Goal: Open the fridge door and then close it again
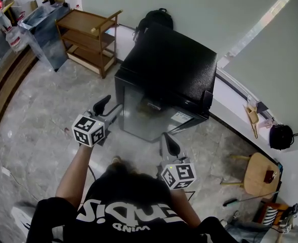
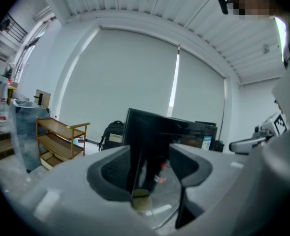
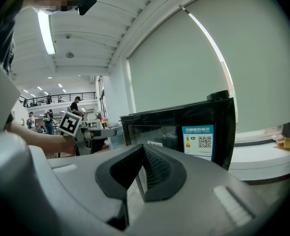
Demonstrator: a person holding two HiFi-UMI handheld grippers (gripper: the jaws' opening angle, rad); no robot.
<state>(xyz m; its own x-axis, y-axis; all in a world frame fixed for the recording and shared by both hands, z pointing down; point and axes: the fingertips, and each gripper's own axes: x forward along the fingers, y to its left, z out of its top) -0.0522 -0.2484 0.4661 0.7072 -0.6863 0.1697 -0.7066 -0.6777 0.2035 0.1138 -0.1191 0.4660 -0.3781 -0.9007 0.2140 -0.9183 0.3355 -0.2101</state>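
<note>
Looked like a large open work hall or lab rather than a home. Had a polished stone-look floor (image 1: 37,115), tall grey roller blinds (image 2: 125,77) along the far wall, and a ribbed panel ceiling (image 2: 135,4) with a strip light (image 3: 45,31). Showed a railed upper gallery (image 3: 61,97) far left, with people (image 3: 77,104) standing near it. Held only scattered furniture: a wooden shelf unit (image 1: 88,39), a small black fridge (image 1: 169,70), a round stool (image 1: 257,173).

The head view looks steeply down from above the person onto the fridge (image 1: 169,70), which stands near. The left gripper view faces its front corner and the right gripper view its glass door, both from close range. All three views share the fridge.
</note>
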